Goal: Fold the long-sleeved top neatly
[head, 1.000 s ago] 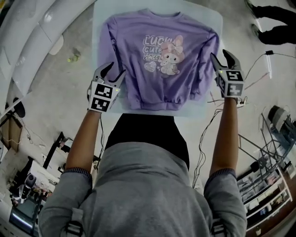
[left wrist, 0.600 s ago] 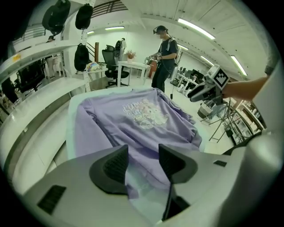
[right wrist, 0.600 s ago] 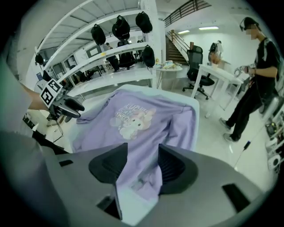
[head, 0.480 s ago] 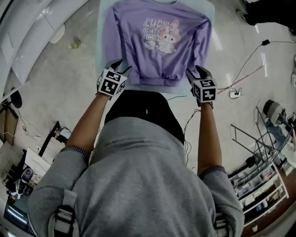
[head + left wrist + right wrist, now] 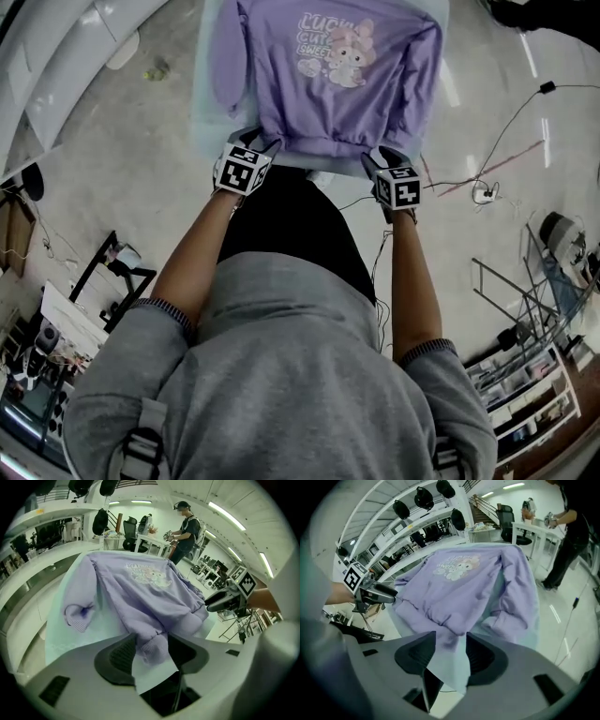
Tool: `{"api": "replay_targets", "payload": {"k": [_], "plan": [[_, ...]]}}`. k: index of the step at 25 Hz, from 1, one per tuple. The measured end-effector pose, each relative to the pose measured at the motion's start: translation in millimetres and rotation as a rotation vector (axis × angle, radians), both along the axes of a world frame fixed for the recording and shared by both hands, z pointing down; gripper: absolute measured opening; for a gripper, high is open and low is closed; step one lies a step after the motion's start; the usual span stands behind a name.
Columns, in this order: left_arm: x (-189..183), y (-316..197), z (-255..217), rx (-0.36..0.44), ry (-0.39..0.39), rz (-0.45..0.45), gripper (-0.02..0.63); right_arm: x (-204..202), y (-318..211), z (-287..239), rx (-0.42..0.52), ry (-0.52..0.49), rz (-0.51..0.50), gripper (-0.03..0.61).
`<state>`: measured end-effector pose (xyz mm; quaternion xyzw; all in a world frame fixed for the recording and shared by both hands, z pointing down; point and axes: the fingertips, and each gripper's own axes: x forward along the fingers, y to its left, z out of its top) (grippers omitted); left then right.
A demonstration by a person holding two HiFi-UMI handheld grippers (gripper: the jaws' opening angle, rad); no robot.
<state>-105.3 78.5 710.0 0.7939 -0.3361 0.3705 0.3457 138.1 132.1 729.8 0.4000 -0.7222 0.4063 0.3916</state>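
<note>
I see the purple long-sleeved top spread on the worktop, ahead of both grippers. Left gripper wide, left hem corner between its jaws, unclamped. Right gripper narrower, right hem corner in its gap, not pinched either.

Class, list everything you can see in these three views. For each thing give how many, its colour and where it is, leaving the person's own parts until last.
Purple long-sleeved top with a cartoon print: one, purple, spread front-up on the cover.
Pale green table cover: one, pale green, under the top.
Cables: several, dark and reddish, on the floor at right.
Shelving rack: one, dark, lower right of the head view.
Bystander: one, dark clothes, background of the left gripper view.
Grey hooded top: one, grey, worn by the person.
Left tongs: one, grey, open, with the hem between them.
Right tongs: one, grey, open, with the hem's other corner between them.
</note>
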Motion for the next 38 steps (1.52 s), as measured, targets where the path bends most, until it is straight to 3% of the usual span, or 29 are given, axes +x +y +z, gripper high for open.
{"api": "replay_targets", "payload": {"k": [2,3,5,6,12,24,26,29,33,38], "plan": [[-4,1,9,0.022,-0.048,-0.015,0.228,-4,4,8,-0.001,-0.007,0.0,0.202],[-9,0,11,0.04,-0.075,-0.032,0.168,-5,5,10,0.005,-0.006,-0.002,0.185],[-22,-4,11,0.067,-0.106,-0.08,0.069,-6,3,11,0.021,-0.014,0.003,0.093],[-28,-5,9,0.072,-0.106,-0.107,0.052,-7,2,9,0.027,-0.025,0.009,0.026],[-64,2,-11,0.087,-0.083,-0.198,0.043,-10,9,-13,0.059,-0.072,0.004,0.025],[-66,43,16,0.036,-0.16,-0.145,0.052,-4,60,8,-0.029,-0.062,0.045,0.025],[-68,44,17,0.037,-0.16,-0.155,0.105,-5,60,8,-0.027,-0.07,0.054,0.037],[-70,41,7,0.035,-0.133,-0.188,0.177,2,51,0,-0.007,-0.065,0.068,0.166],[-81,32,-23,0.072,-0.125,-0.205,0.186,10,35,-35,0.055,-0.082,0.112,0.256],[-94,9,-60,0.129,-0.157,-0.207,0.186,5,6,-96,0.173,-0.134,0.102,0.272]]}}
